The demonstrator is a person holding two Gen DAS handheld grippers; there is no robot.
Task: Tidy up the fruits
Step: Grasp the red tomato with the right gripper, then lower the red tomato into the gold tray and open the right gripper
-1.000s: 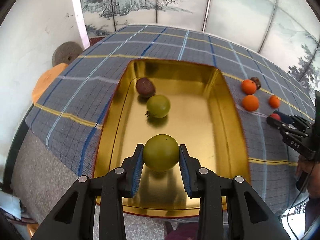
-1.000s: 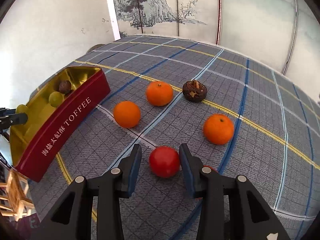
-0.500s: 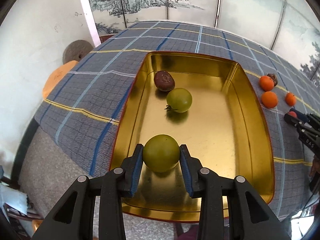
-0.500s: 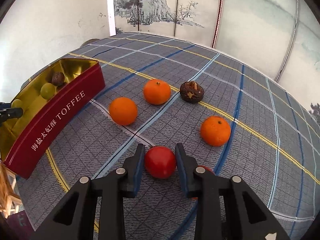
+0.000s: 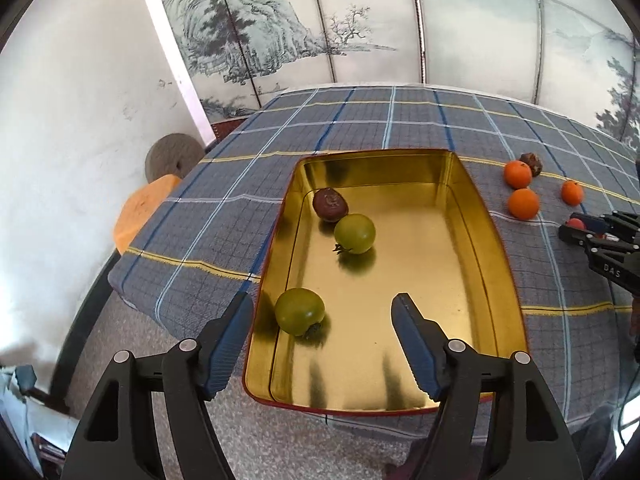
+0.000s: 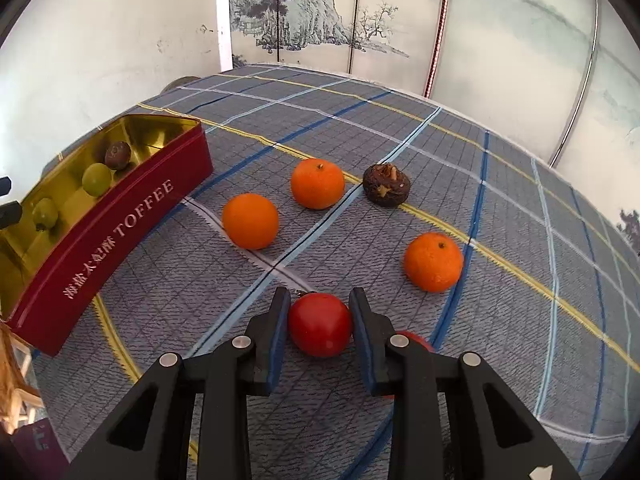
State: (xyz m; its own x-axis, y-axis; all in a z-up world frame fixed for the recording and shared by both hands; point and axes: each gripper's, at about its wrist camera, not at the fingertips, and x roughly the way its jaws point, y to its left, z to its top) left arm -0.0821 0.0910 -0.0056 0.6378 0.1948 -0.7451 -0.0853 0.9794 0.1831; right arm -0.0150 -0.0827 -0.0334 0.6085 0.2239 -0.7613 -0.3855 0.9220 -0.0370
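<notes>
Red tomato sits pinched in the right gripper; lift it straight, clear of its neighbour. Left gripper is opening, empty, over the tin.

— What sort of place is this?
— A lived-in home room. A folding screen painted with ink mountains and pines stands behind a table under a checked cloth.
— Anything else?
— Scuffed white plaster wall, a speckled floor, a round orange stool, a toffee tin.
</notes>
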